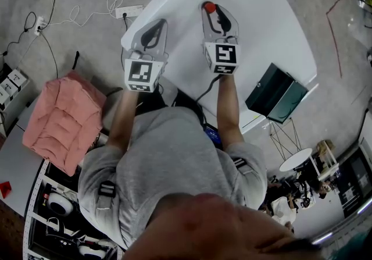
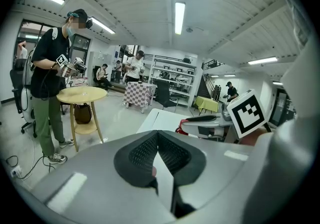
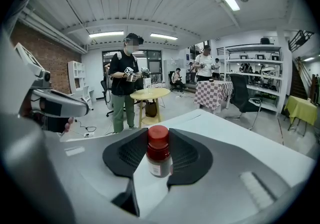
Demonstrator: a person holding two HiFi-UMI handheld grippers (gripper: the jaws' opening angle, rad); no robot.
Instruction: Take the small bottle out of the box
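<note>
Right hand-held gripper (image 3: 158, 135) clamps the red-capped small bottle (image 3: 159, 160) over the desk (image 1: 250, 14), left hand-held gripper (image 2: 157, 135) at its 9 o'clock is pinched closed, empty.

You hold 2 claws: left claw (image 1: 156, 25), right claw (image 1: 213, 13). Marker cubes on them: 2, i.e. left cube (image 1: 143, 74), right cube (image 1: 222, 57). 1 small bottle (image 3: 158, 158), red cap. 1 box (image 1: 264, 87), dk green. 1 tabletop (image 1: 261, 26), white. 1 pink cushion (image 1: 58, 122). 1 round table (image 3: 150, 94) in bkgd. 1 power strip (image 1: 129, 11) on floor. Ppl in bkgd: several, exact no. unclear.
</note>
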